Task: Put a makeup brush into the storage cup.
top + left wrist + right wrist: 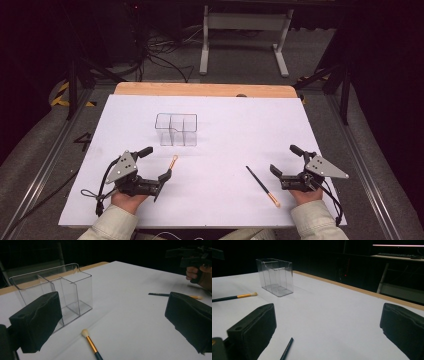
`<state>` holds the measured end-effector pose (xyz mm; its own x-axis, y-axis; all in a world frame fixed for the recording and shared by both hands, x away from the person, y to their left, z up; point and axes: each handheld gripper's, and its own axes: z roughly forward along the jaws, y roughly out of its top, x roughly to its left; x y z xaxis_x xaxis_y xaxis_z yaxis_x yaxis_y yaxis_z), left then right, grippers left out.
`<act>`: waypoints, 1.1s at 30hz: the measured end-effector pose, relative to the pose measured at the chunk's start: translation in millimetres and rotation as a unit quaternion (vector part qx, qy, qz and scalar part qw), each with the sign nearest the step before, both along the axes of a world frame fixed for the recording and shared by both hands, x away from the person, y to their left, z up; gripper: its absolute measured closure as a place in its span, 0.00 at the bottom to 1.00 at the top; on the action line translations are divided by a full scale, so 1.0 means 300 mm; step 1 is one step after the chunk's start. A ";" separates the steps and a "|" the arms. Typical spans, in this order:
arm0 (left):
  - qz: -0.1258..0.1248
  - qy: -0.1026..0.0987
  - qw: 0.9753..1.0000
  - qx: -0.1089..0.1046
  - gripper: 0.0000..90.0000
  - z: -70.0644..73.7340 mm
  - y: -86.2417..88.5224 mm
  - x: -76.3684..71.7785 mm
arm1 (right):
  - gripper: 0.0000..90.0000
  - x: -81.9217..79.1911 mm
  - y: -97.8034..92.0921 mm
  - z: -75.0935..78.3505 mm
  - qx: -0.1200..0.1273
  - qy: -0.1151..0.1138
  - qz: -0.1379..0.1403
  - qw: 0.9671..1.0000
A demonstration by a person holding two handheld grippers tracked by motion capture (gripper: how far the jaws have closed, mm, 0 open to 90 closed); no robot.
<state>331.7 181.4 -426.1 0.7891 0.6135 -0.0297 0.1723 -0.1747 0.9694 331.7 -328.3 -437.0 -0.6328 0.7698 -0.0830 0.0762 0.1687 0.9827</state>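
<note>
A clear plastic organizer (pixel 176 129) with three compartments stands empty near the middle of the white table (pixel 225 110). My left gripper (pixel 156 163) is open at the front left, and a small brush with a gold ferrule (pixel 173 161) lies on the table just beyond its jaws. In the left gripper view, that brush (pixel 91 343) lies between the spread jaws, the organizer (pixel 55 290) stands behind it, and nothing is held in the gripper (pixel 112 312). My right gripper (pixel 284 160) is open at the front right, beside a black-handled brush (pixel 262 186). The handle's tip (pixel 287 348) lies low between the jaws of that gripper (pixel 328 322).
A wooden strip (pixel 205 90) runs along the table's far edge. Beyond it stand a white frame leg (pixel 204 42), cables and dark floor. In the right gripper view, the organizer (pixel 275 276) and the gold-ferrule brush (pixel 234 297) lie far left.
</note>
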 end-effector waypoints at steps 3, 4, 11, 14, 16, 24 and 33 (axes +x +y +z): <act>0.008 0.027 1.000 0.012 0.04 0.027 -0.004 0.011 | 0.01 0.001 -0.001 0.000 0.000 0.001 0.000 1.000; 0.010 0.039 0.999 0.017 0.05 0.039 -0.005 0.017 | 0.01 0.001 -0.001 0.000 0.000 0.002 0.001 1.000; 0.015 0.111 0.993 0.040 0.09 0.102 0.001 0.051 | 0.01 0.001 -0.003 0.000 0.001 0.006 0.000 1.000; 0.010 0.142 0.989 0.046 0.12 0.116 0.004 0.068 | 0.01 0.001 -0.004 0.000 0.001 0.009 0.000 1.000; 0.014 0.154 0.986 0.062 0.13 0.124 0.002 0.074 | 0.01 0.002 -0.004 0.000 0.001 0.010 0.001 1.000; 0.012 0.179 0.978 0.104 0.11 0.149 -0.007 0.087 | 0.01 0.004 -0.005 -0.001 0.003 0.012 0.003 1.000; 0.026 0.204 0.965 0.161 0.10 0.170 -0.022 0.099 | 0.02 0.005 -0.006 -0.002 0.002 0.015 0.002 1.000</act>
